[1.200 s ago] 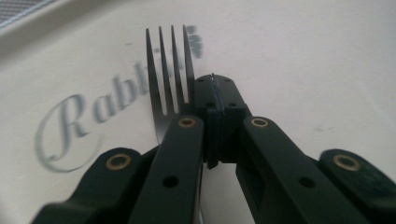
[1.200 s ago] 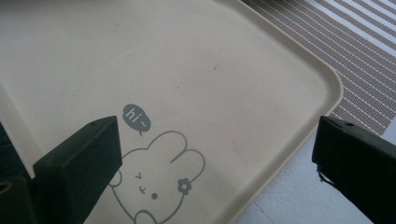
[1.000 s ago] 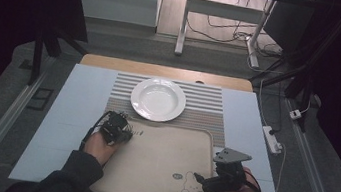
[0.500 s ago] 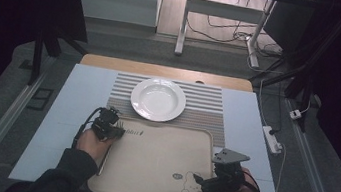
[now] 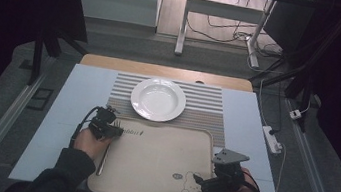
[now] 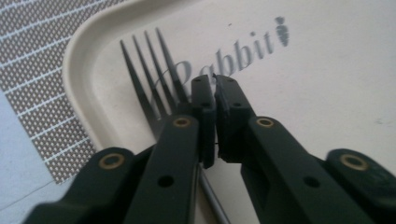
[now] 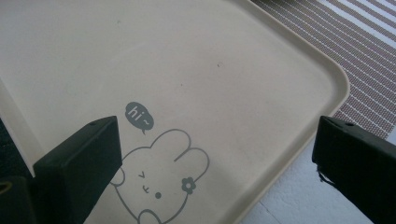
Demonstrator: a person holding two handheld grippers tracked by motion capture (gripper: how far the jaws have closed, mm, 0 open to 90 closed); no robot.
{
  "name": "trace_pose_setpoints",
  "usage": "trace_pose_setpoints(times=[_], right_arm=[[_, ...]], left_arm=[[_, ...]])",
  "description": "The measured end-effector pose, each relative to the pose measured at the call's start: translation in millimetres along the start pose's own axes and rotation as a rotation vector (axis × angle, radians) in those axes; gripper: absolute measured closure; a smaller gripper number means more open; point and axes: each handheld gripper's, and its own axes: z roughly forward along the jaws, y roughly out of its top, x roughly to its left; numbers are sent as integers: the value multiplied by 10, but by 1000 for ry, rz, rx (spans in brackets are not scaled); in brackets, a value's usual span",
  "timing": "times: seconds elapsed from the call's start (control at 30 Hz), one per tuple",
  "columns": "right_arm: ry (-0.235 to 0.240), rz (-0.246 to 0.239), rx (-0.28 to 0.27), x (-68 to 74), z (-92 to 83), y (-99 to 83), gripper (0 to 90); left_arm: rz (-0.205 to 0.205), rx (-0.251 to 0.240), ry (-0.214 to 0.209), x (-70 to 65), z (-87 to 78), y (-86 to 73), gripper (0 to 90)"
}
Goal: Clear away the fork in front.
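A metal fork (image 6: 144,70) lies flat on the beige tray (image 6: 74,70) near its far left corner, tines over the printed word; its handle (image 5: 101,162) runs along the tray's left edge. My left gripper (image 6: 215,88) hovers low over the fork's neck. Its jaws have just been opening and stand a thin slit apart, with nothing between the pads. My right gripper (image 7: 215,140) is held wide open over the tray's front right corner, above the rabbit drawing (image 7: 159,177), and holds nothing. In the high view the left gripper (image 5: 114,129) and right gripper (image 5: 199,182) sit at opposite sides of the tray (image 5: 161,150).
A white deep plate (image 5: 158,99) stands on a striped mat (image 5: 208,101) just beyond the tray. A pale blue board (image 5: 78,93) covers the table. A white power strip (image 5: 272,139) lies off the right edge, and table legs and cables are farther back.
My left hand has shifted slightly left, toward the tray's far left corner. The right hand has stayed where it was.
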Motion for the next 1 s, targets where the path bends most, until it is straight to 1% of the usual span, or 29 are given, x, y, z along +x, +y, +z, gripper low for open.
trace_pose_setpoints(times=[0.13,0.2,0.27,0.37,0.43,0.53,0.57,0.67,0.8,1.0], right_arm=[[1,3,-2,-7,-4,0,15],[1,6,-6,-10,-5,1,16],[0,13,-7,-8,-7,1,15],[-1,31,-7,4,-15,1,15],[-6,33,-8,9,-27,2,8],[-11,49,-7,23,-51,-8,4],[-13,53,-8,25,-63,-13,0],[-18,70,-20,30,-107,-34,0],[-26,94,-33,38,-175,-78,0],[-31,139,-51,46,-268,-178,0]], left_arm=[[47,-48,-32,-43,-92,4,754],[71,-70,-37,-86,-145,3,705],[103,-94,-45,-123,-204,-4,652],[143,-117,-52,-172,-301,-22,576],[165,-129,-64,-202,-368,-41,506],[205,-141,-64,-253,-471,-87,437],[213,-149,-71,-266,-505,-108,411],[225,-174,-104,-289,-607,-188,349],[220,-204,-119,-289,-739,-319,273],[174,-263,-148,-229,-944,-551,192]])
